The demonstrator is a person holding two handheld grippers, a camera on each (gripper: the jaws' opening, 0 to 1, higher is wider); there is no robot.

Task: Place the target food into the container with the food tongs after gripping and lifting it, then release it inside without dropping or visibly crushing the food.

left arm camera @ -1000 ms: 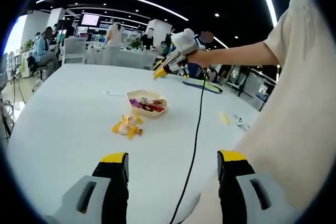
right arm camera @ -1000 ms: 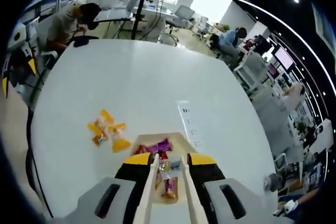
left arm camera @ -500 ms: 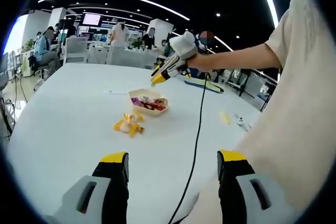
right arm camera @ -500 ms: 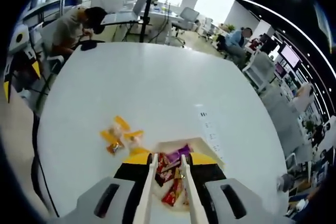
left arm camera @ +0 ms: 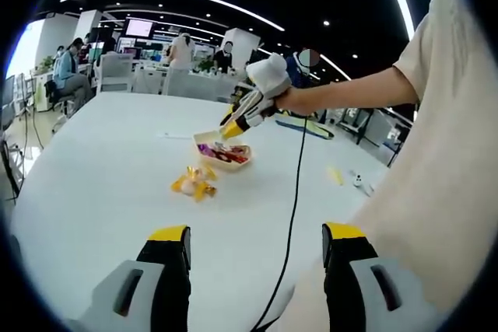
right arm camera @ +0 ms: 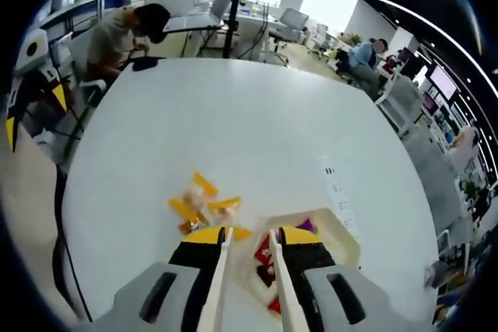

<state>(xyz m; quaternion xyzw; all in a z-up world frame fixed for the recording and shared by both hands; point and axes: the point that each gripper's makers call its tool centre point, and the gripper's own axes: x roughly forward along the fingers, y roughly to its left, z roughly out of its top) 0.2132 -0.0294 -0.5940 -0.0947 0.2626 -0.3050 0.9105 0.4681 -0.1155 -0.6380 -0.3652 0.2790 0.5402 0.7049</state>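
While the wrapped yellow sweets [right arm camera: 201, 201] lie loose on the white desk [right arm camera: 233, 122], just beside the container [right arm camera: 336, 232], a hasty squeeze could crush one, or a shallow grip drop it. Right claw [right arm camera: 249, 240]: tongs [right arm camera: 222, 270] held between its jaws, tips slightly apart, empty, just short of the sweets. Left claw [left arm camera: 257, 242]: released, well apart.
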